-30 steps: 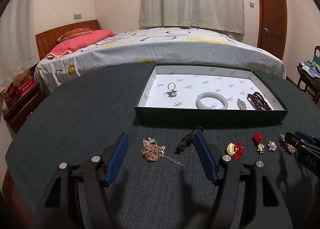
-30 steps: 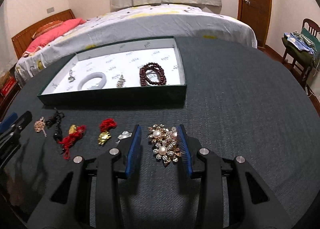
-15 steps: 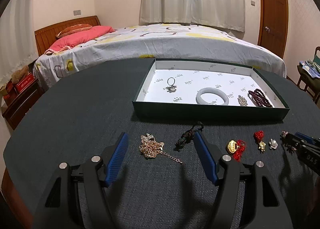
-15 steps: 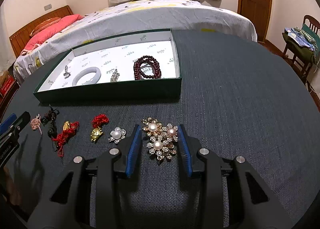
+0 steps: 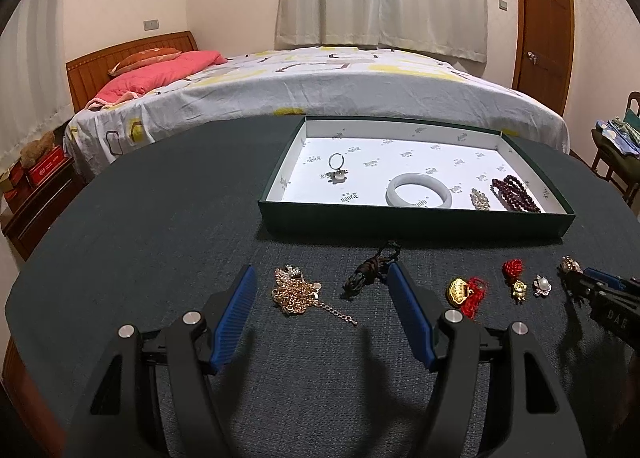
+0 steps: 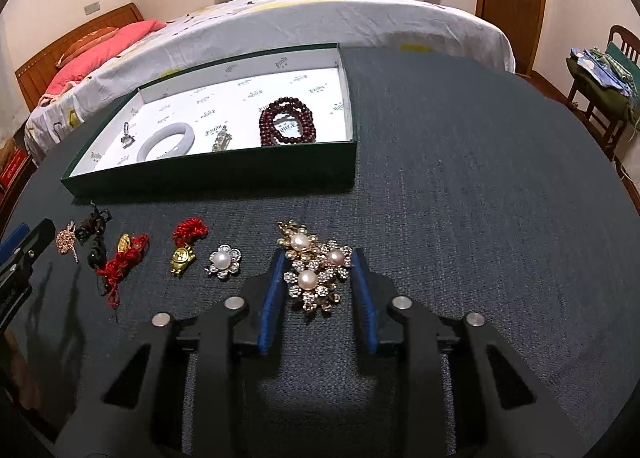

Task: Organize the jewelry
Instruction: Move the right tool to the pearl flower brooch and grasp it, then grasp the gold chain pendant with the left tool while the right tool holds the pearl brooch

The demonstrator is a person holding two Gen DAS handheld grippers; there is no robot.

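Sitting well ahead of both tongs on the dark desk (image 6: 460, 177), the green box (image 6: 208, 173) is already holding a pale bangle (image 6: 166, 141), a dark red bead bracelet (image 6: 286, 125), a ring and a small charm. Lying directly between the blue pads of the right tongs (image 6: 318, 280) is the pearl flower brooch (image 6: 314, 270), the biggest loose piece. Those jaws have just been closing around it; the pads are looking very near its edges, but whether they are pressing on it yet I cannot tell. It is likely behaving as a stiff, light, lumpy cluster whose petals and pearls could bend or snag, so squeezing across its broad middle seems safest. Resting spread and empty, the left tongs (image 5: 320, 294) are framing a gold chain necklace (image 5: 298, 292), which should slump and trail, and a dark knotted cord charm (image 5: 366, 276) beside their right pad. Further to their right are lying a gold ingot on red cord (image 5: 466, 292), a red-tasselled gold charm (image 5: 514, 278) and a small pearl flower pin (image 6: 224, 262).
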